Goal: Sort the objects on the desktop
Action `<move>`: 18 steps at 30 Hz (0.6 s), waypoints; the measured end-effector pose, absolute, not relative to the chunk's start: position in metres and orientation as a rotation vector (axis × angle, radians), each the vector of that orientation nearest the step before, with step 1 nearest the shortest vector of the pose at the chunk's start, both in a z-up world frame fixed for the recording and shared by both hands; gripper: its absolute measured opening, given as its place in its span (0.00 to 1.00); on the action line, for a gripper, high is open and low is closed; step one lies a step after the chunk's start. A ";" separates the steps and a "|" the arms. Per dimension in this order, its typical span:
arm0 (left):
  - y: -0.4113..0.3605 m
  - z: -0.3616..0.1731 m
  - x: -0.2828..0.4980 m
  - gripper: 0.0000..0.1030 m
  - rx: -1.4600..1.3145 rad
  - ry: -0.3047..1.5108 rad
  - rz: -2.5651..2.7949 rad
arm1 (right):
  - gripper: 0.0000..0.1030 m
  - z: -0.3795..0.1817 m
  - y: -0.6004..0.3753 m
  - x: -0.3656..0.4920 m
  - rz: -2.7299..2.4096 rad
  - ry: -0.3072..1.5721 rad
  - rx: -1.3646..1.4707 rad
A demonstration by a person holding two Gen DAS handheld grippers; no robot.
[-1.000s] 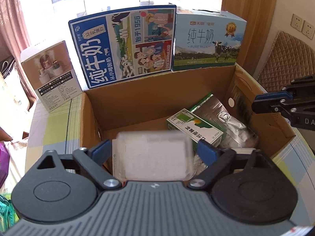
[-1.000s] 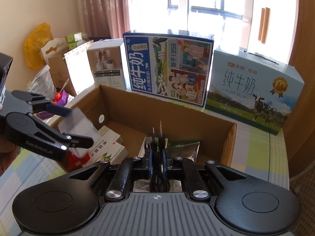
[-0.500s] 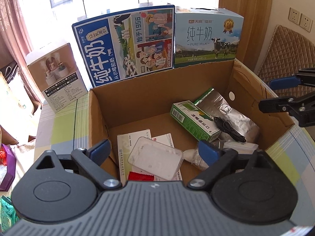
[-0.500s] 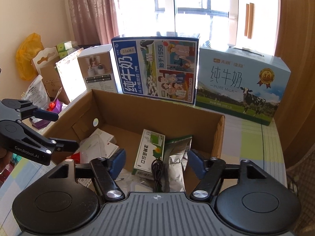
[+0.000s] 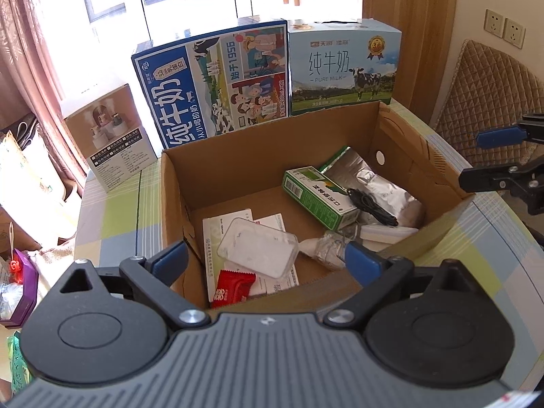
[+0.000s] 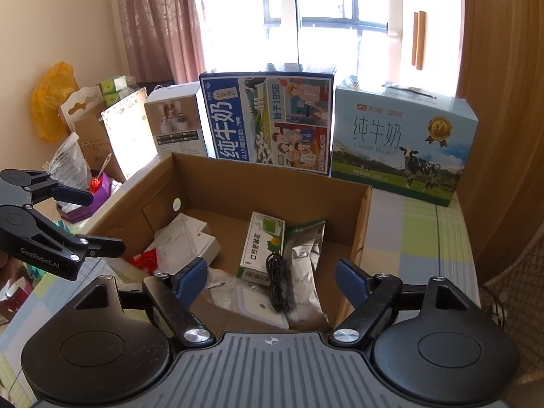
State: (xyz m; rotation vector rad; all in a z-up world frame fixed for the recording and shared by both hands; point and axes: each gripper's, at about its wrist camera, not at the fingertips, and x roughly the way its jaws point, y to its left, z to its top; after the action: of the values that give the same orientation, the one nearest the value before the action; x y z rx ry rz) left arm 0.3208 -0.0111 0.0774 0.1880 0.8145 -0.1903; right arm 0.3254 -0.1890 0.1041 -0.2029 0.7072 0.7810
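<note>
Near wall of the cardboard box (image 5: 258,156) hidden behind the left gripper (image 5: 265,260), and the red packet (image 5: 231,289) half covered by its body. White lidded container (image 6: 261,306) partly buried under the black cable (image 6: 277,278) and foil pouch (image 6: 302,258); small print on the green carton (image 6: 261,244) too fine to read. Right gripper (image 5: 489,158) cut off at the left view's right edge.

1. Left gripper (image 5: 265,258): jaws spread wide, nothing between the blue pads (image 5: 170,261); it points obliquely downward.
2. Right gripper (image 6: 272,280): jaws have just been opening and stand wide, nothing gripped; it points obliquely downward.
</note>
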 end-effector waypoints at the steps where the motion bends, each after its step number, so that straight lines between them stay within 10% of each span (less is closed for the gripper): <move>1: -0.012 0.079 0.316 0.95 0.188 0.813 -0.187 | 0.80 0.106 -0.192 0.322 0.777 0.709 -0.201; 18: -0.026 0.105 0.208 0.99 0.124 0.778 -0.098 | 0.98 0.122 -0.236 0.240 0.664 0.788 -0.089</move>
State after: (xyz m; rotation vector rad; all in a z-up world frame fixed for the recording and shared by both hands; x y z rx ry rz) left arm 0.2084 -0.0257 0.1053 0.1236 0.7777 -0.0977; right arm 0.2396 -0.2356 0.1220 -0.0892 0.7877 0.6643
